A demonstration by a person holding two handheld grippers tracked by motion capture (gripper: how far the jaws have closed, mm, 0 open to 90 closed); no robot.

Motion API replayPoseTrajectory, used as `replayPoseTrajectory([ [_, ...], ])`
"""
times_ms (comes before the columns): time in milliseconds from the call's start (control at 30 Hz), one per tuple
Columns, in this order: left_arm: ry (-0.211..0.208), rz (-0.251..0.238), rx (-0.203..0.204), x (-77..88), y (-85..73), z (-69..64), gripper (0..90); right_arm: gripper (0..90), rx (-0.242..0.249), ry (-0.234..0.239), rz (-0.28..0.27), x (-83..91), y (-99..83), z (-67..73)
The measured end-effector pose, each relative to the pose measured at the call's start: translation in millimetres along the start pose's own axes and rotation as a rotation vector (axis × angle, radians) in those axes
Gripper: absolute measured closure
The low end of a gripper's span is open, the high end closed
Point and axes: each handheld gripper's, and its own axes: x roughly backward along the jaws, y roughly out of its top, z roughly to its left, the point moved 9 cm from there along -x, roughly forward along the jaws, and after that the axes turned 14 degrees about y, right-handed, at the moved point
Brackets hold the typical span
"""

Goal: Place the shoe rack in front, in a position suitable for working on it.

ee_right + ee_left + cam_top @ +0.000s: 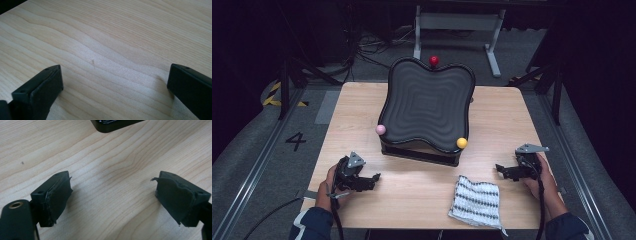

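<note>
Checkered cloth (476,201) sits at the near table edge, right of centre, flat-ish with 1 corner hanging over the rim. Right gripper (502,170) is just beside it, up and to the right, resting low over the wood table (422,180), jaws spread wide, nothing between them; the right gripper view shows bare wood grain in the gap. Left gripper (374,178) is near the left front of the table, well apart from the cloth, jaws also wide open and empty, worn pads (58,195) over bare wood. Black wavy tray (427,102) stands tilted on its base mid-table, beyond both grippers. 3 balls at its rim: pink (381,129) left, yellow (461,142) front right, red (434,60) at the far edge.
</note>
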Motion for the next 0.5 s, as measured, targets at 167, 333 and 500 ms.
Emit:
replayPoseTrajectory([
  [167,-0.005,0.007,-0.003,-2.2,0.7,0.4,7.9,0.2,0.012,0.009,0.006,0.0,-0.2,-0.6],
  [333,-0.013,0.008,-0.007,-1.0,-0.7,-0.2,7.4,0.3,0.014,0.012,0.005,0.0,-0.3,-0.1],
  [500,0.018,0.019,0.031,0.4,-2.4,-0.8,6.8,2.3,0.04,0.035,0.009,1.5,-1.8,3.5],
])
